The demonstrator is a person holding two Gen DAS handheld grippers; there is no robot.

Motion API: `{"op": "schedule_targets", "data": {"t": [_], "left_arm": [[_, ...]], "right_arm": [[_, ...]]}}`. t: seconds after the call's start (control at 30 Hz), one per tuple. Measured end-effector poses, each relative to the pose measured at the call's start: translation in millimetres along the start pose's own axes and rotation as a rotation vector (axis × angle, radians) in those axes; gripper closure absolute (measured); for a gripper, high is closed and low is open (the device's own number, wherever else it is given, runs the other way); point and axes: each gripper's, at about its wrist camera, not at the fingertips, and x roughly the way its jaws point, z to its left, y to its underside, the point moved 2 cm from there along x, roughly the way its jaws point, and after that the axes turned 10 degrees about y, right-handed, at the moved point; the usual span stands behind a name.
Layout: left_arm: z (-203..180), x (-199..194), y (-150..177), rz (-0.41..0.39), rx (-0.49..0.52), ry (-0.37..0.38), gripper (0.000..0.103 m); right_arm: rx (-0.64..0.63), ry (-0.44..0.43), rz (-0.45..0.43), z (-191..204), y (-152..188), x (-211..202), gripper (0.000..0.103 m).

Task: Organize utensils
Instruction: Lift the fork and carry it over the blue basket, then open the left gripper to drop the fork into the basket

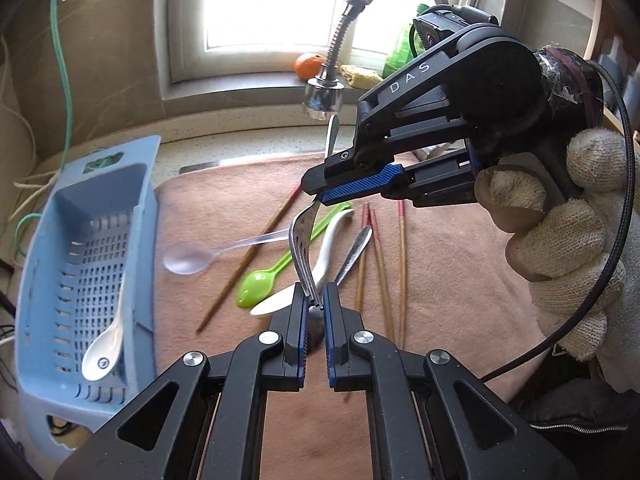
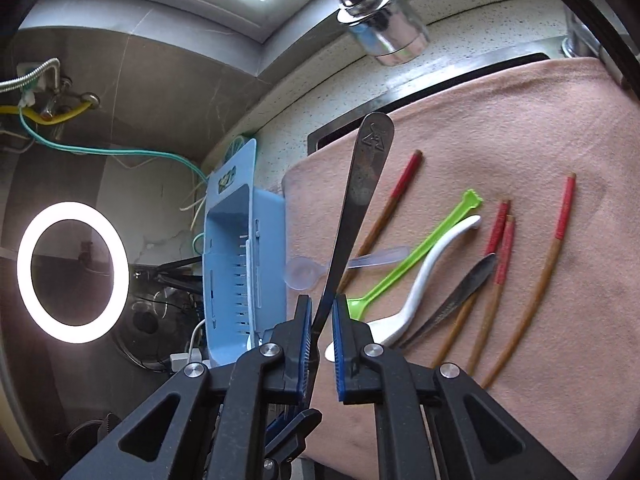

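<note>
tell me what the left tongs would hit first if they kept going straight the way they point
Probably the white spoon on the pink towel just past the left tongs, which grip the fork by its tines; depth is hard to judge.

Faucet head overhanging the towel

Left tool and right tool, both narrowly closed, tips near, right gloved hand behind.

My left gripper has the fork by its tines; my right gripper has its handle, above the towel. Spoons and chopsticks lie beneath. The basket, left of the towel, holds one spoon.
</note>
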Motion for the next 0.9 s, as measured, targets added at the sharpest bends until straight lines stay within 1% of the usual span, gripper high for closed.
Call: {"op": "schedule_targets", "data": {"t": [0.2,0.37,0.5,0.67,0.73,0.77,0.83,0.87,0.9], "left_arm": [[39,-24,13,-0.036,-0.086,-0.068,0.097],[69,-42,27,-0.055,-0.158,-0.117,0.097],[88,-50,34,-0.063,-0.213,-0.151,0.097],[106,-55,43,-0.067,-0.261,-0.196,0.097],[116,-53,43,-0.068,-0.286,-0.225,0.096],[120,-52,43,-0.065,-0.297,-0.240,0.094],[127,-52,44,-0.057,-0.328,-0.277,0.081],[130,-53,45,-0.063,-0.346,-0.285,0.080],[133,-54,46,-0.070,-0.357,-0.283,0.080]], "right_arm": [[-0.101,-0.002,0.044,54,4,33,0.094],[-0.192,0.017,0.087,94,10,65,0.094],[-0.251,0.034,0.119,119,15,88,0.094],[-0.338,0.066,0.138,147,19,110,0.094],[-0.387,0.093,0.134,158,20,115,0.091],[-0.415,0.112,0.130,164,21,118,0.090],[-0.461,0.139,0.110,172,21,120,0.085],[-0.476,0.142,0.094,175,21,118,0.076],[-0.487,0.143,0.078,177,21,115,0.063]]}}
